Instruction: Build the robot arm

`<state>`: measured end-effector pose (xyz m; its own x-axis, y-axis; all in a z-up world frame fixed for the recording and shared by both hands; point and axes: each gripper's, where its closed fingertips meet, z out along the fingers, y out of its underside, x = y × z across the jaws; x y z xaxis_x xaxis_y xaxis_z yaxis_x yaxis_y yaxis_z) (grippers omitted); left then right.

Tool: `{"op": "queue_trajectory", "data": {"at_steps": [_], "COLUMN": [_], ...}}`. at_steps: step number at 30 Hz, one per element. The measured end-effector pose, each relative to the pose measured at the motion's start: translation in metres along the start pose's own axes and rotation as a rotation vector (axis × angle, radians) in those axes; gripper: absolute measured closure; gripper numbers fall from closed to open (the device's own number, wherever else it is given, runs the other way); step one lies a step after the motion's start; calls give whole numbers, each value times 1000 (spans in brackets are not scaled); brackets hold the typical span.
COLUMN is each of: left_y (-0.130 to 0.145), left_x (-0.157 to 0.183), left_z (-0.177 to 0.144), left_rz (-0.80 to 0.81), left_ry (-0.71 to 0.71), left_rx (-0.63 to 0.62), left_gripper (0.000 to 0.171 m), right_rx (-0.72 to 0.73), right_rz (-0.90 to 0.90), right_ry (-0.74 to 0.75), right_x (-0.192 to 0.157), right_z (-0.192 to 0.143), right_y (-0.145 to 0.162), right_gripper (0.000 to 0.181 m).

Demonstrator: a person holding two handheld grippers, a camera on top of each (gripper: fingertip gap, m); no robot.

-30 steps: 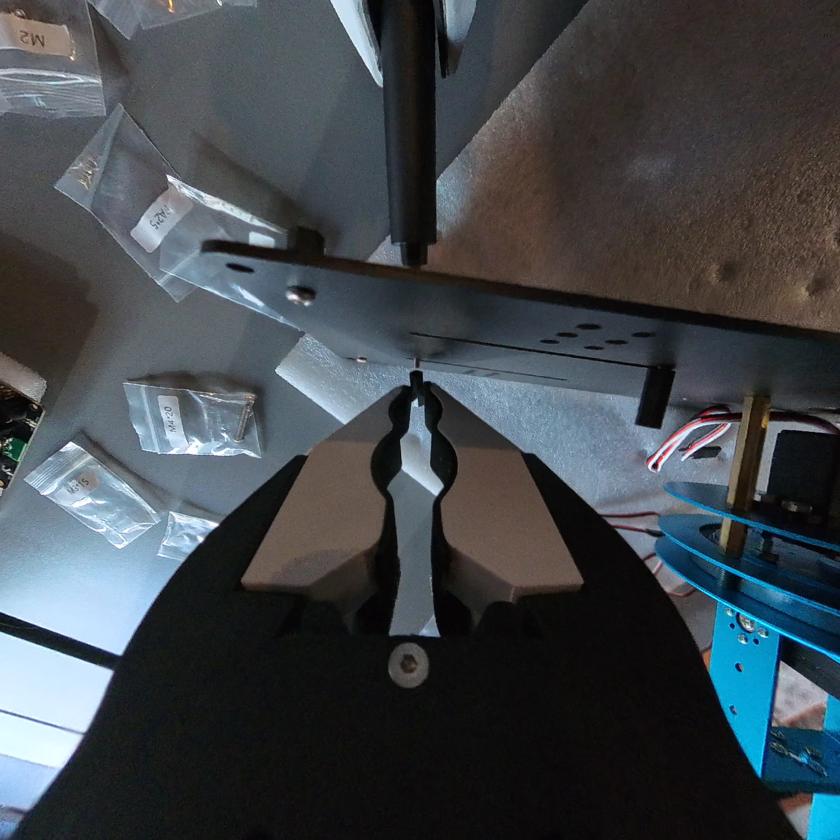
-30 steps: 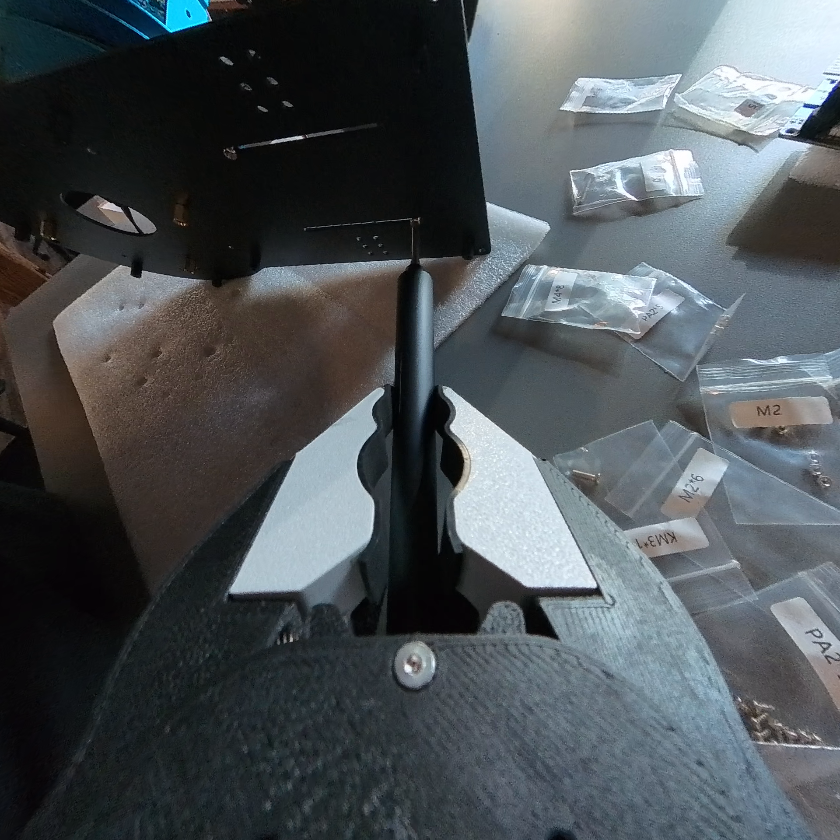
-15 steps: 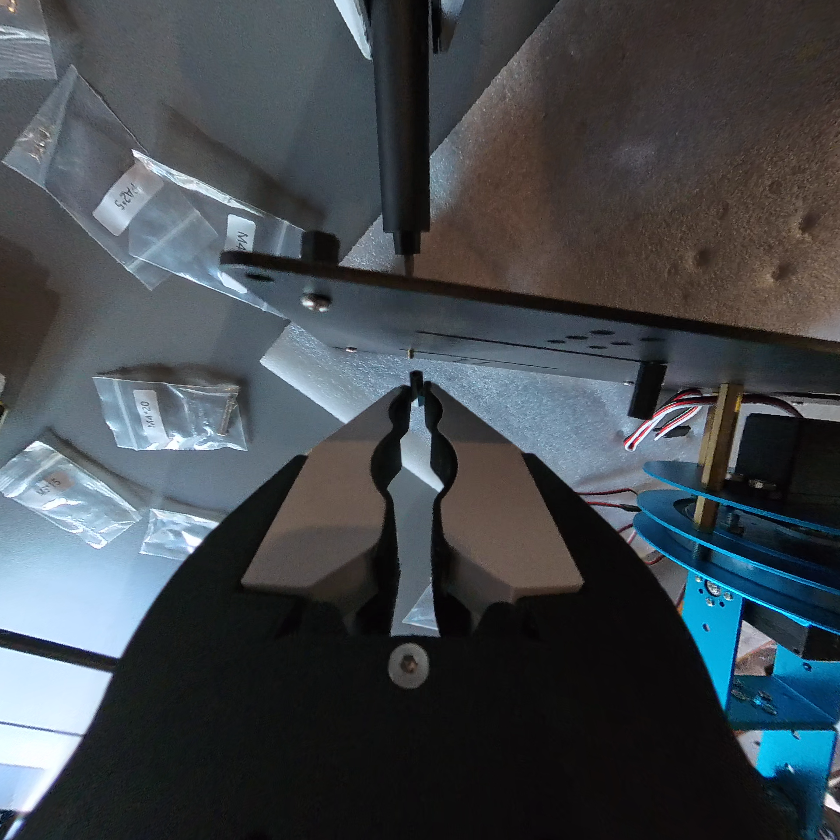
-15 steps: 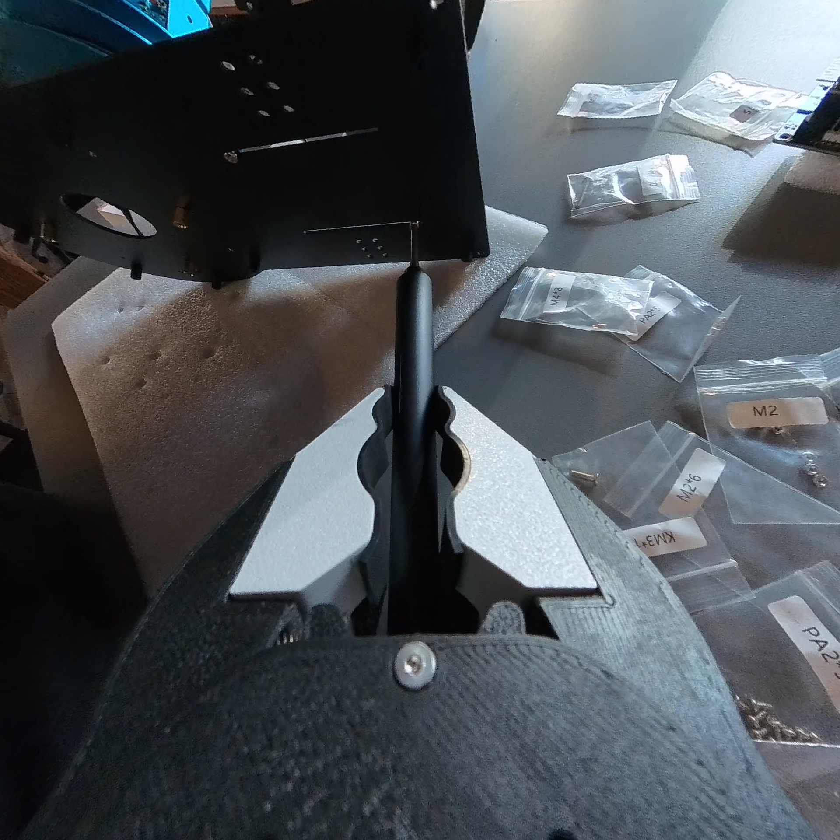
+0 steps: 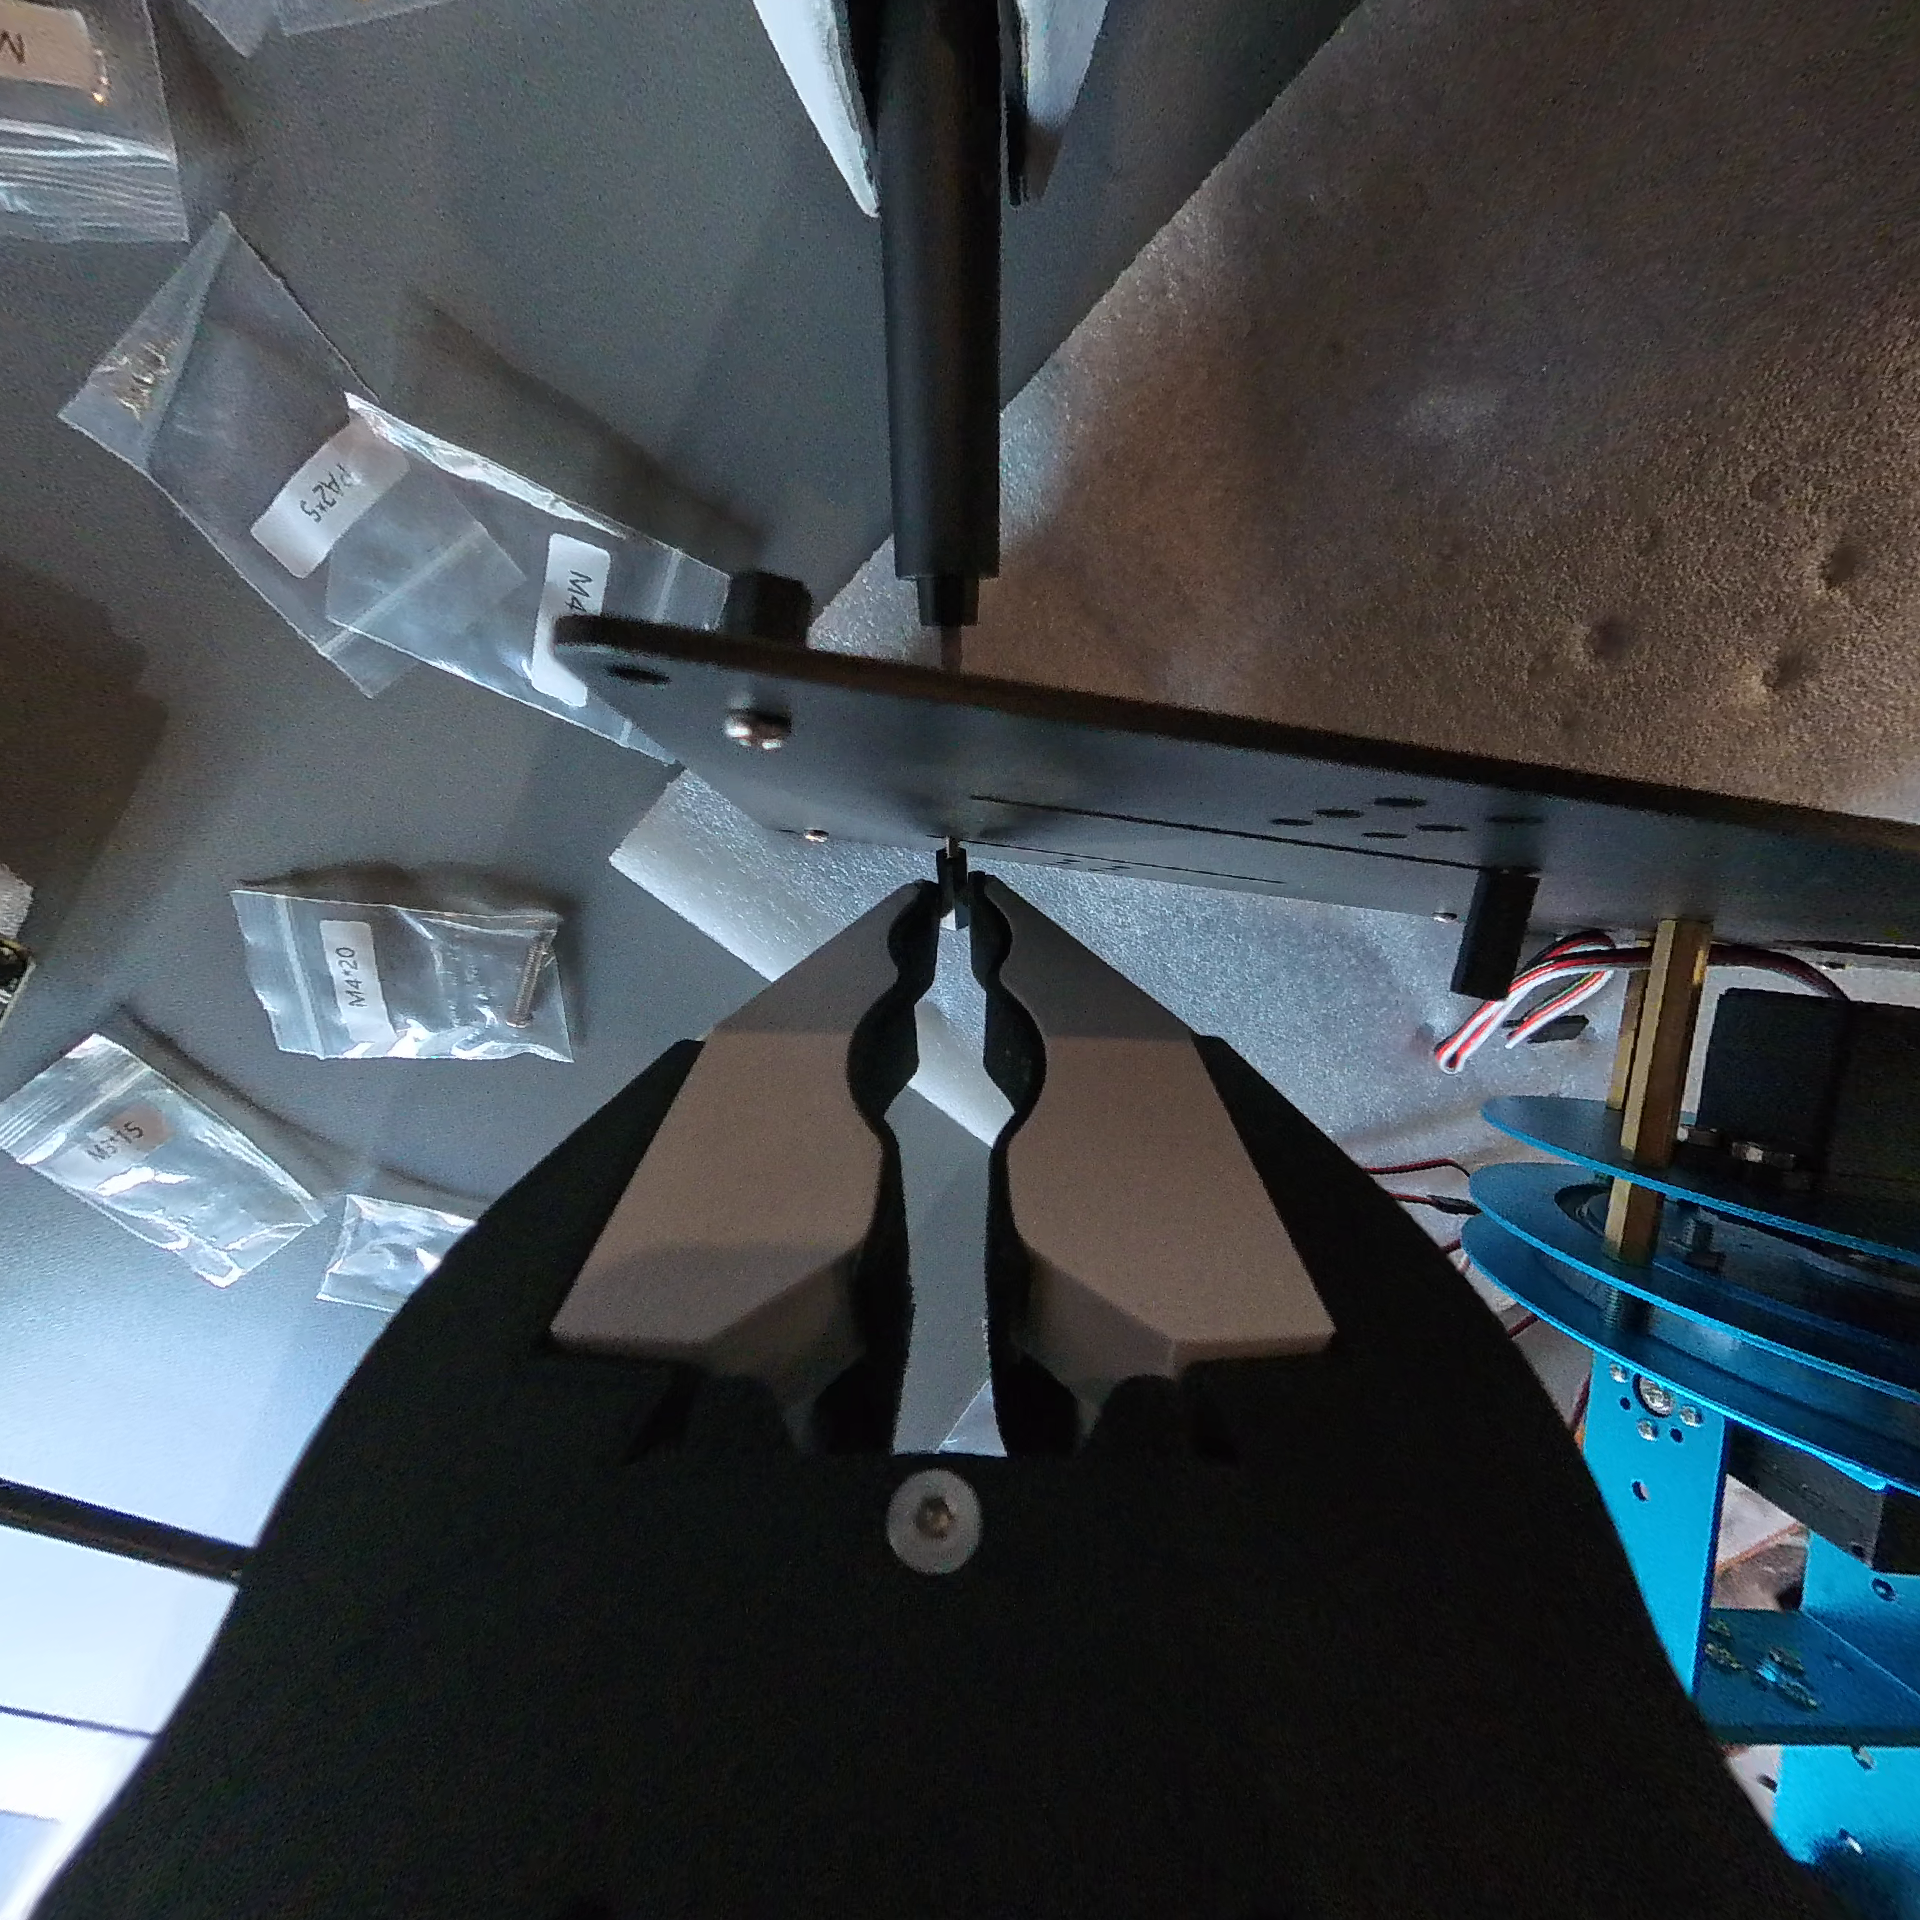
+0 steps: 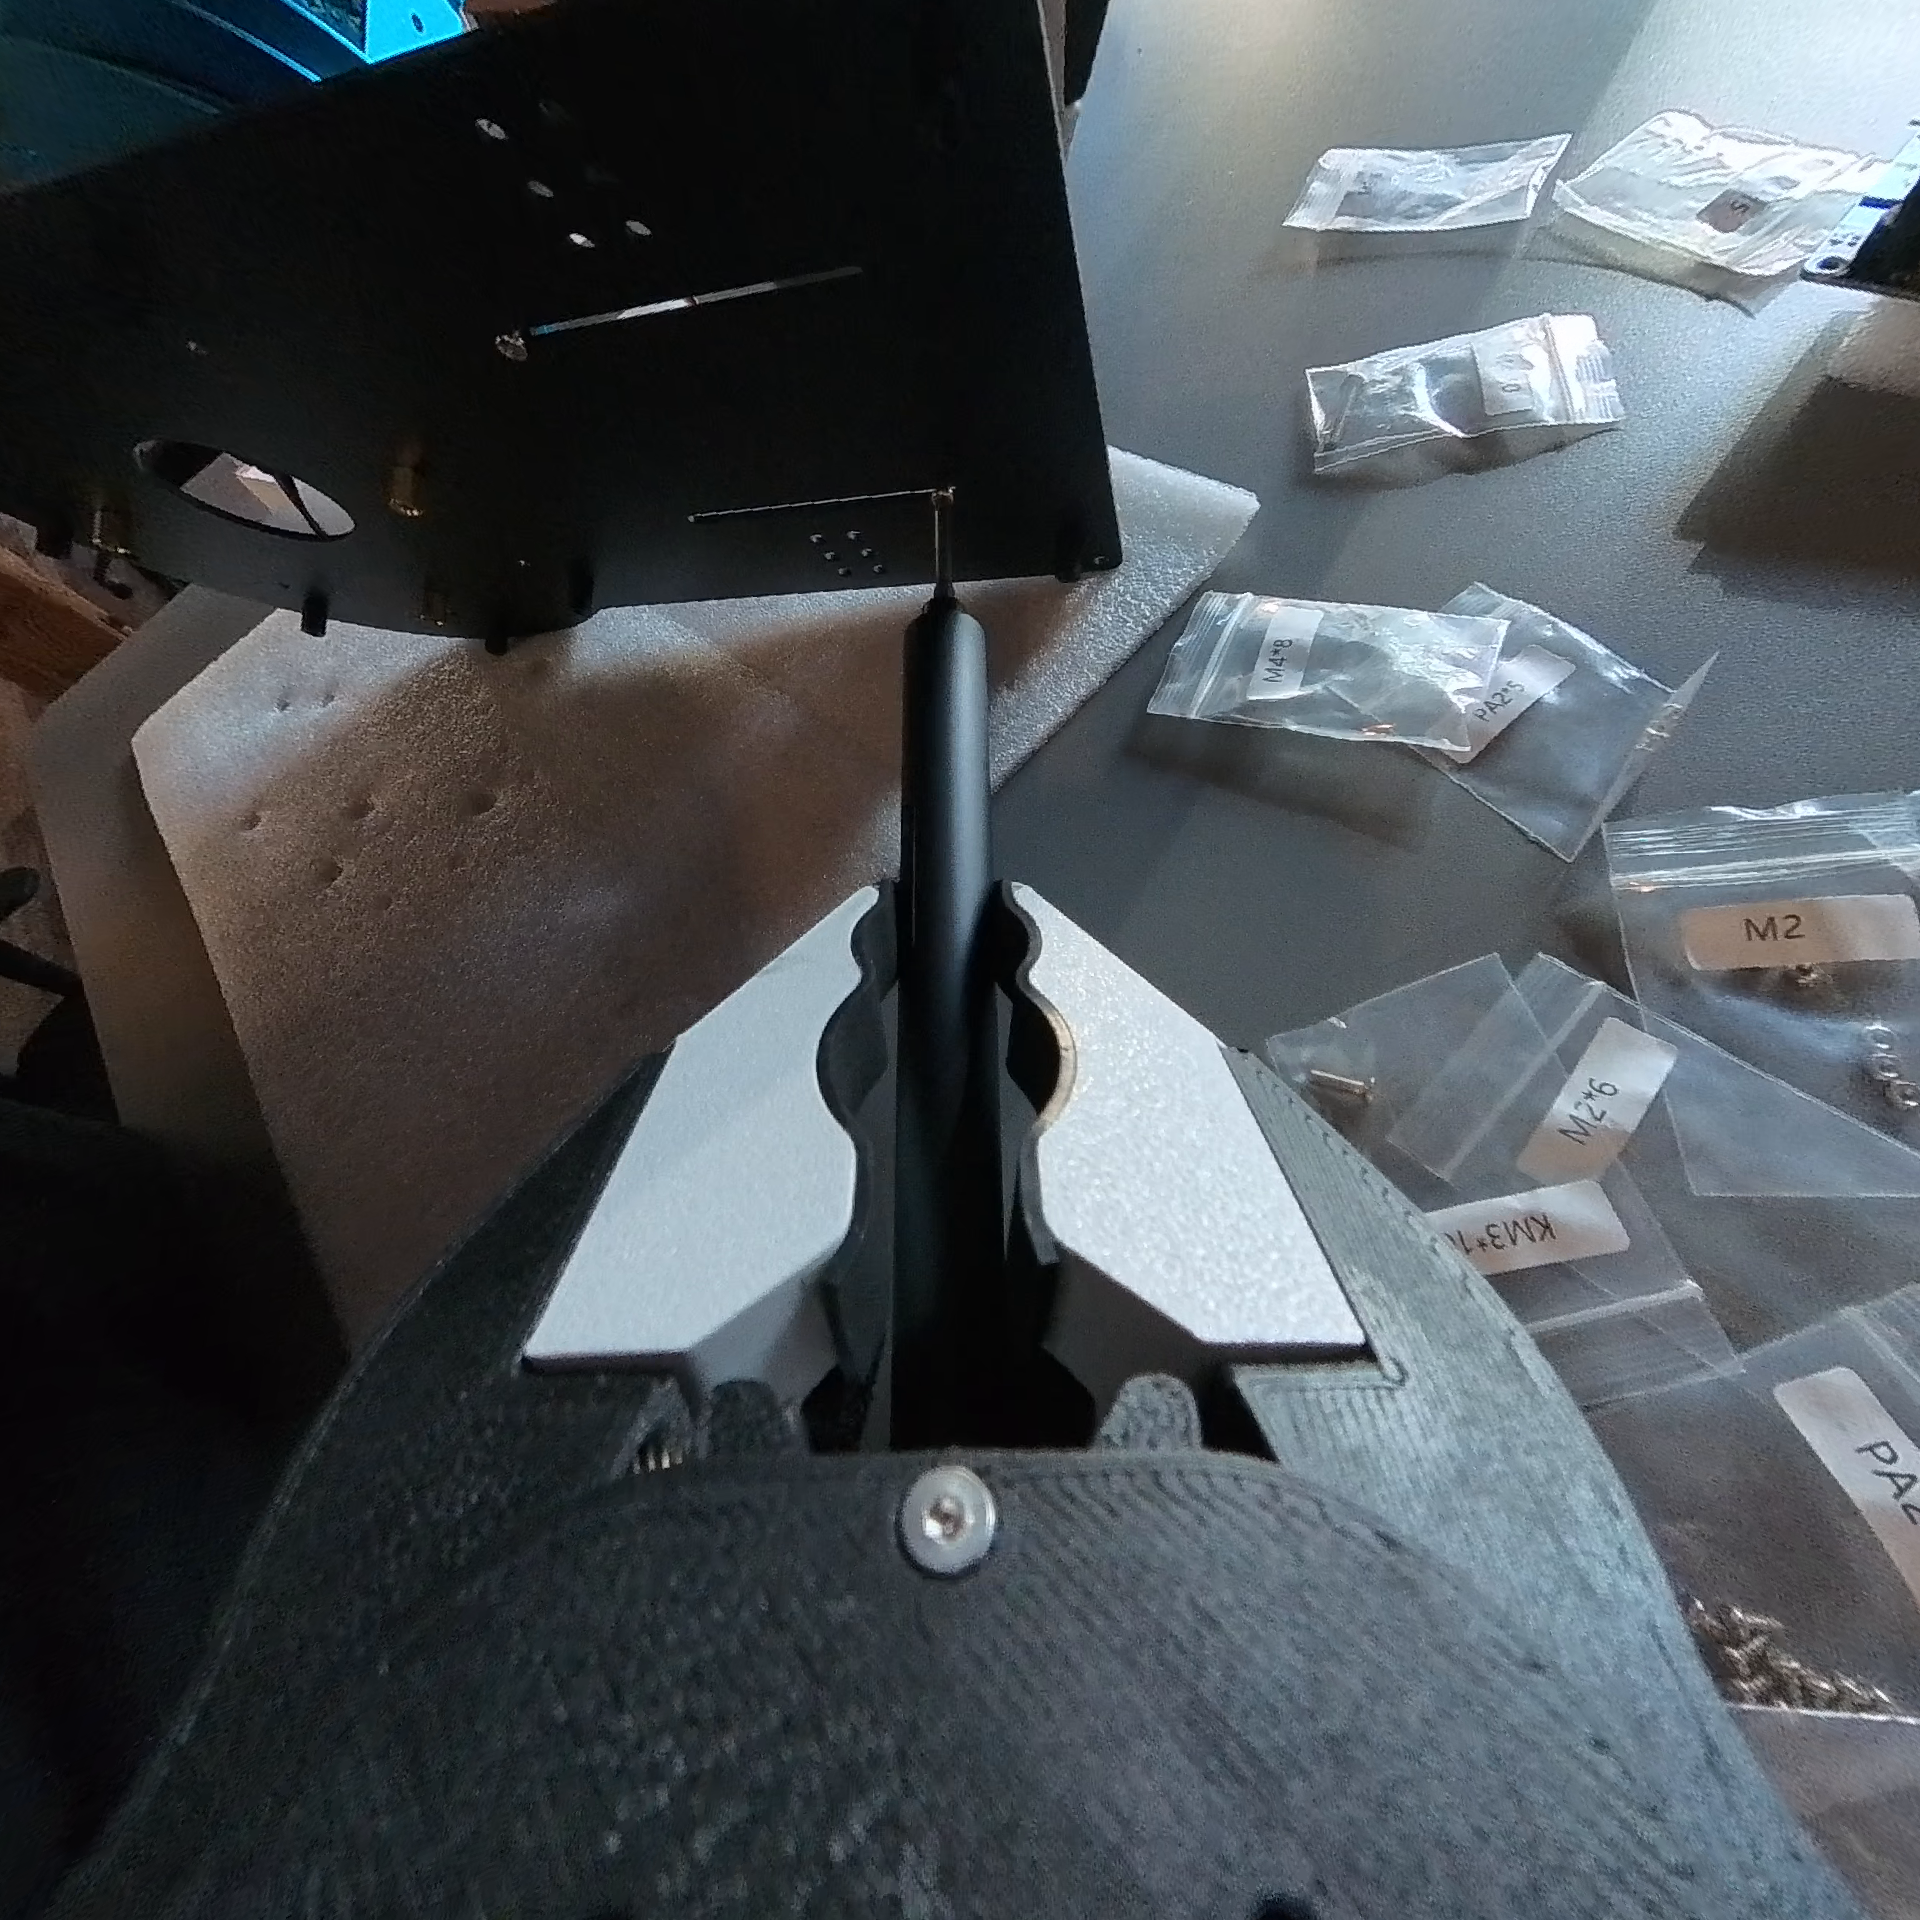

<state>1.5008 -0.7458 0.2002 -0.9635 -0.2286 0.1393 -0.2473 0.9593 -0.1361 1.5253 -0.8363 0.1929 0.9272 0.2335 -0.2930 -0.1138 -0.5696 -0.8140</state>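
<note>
A black plate (image 6: pixel 582 343) with holes and slots stands above grey foam (image 6: pixel 520 831). The right claw (image 6: pixel 945 914) is clamped on a black screwdriver (image 6: pixel 943 790), whose thin tip meets the plate at 12 o'clock. The left claw (image 5: pixel 954 896), nearly closed, pinches a tiny dark part (image 5: pixel 952 878) against the plate's other face; what that part is stays unclear. Labelled plastic bags (image 6: pixel 1340 665) lie at 2 o'clock. A blue frame (image 5: pixel 1704 1309) is cut off at the left view's 4 o'clock.

Slim black screwdriver (image 6: pixel 940 831) in right tongs (image 6: pixel 943 914); tip touching black plate (image 6: pixel 644 395)
</note>
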Motion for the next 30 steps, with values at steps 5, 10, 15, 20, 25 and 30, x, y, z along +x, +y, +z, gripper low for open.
{"op": "queue_trajectory", "data": {"at_steps": [5,10,15,20,25,30], "left_y": [0,0,-1,-1,-1,-1], "left_x": [1,2,-3,-3,-5,-5], "left_z": [0,-1,0,0,0,-1], "left_rz": [17,-26,27,44,71,68], "left_ry": [4,44,-40,-75,-108,-120], "left_rx": [-15,-51,-58,-74,-99,-112], "left_gripper": [168,168,168,168,168,168], "right_rx": [8,15,12,-1,-31,-85], "right_rz": [20,81,183,393,504,524], "right_ry": [-14,-53,-113,-242,-272,-274], "right_x": [0,-1,-1,-7,-5,-10], "right_z": [-1,-1,-3,-3,-3,0], "right_y": [-1,-1,-2,-1,-1,5], "right_gripper": [164,164,164,165,164,164]}}
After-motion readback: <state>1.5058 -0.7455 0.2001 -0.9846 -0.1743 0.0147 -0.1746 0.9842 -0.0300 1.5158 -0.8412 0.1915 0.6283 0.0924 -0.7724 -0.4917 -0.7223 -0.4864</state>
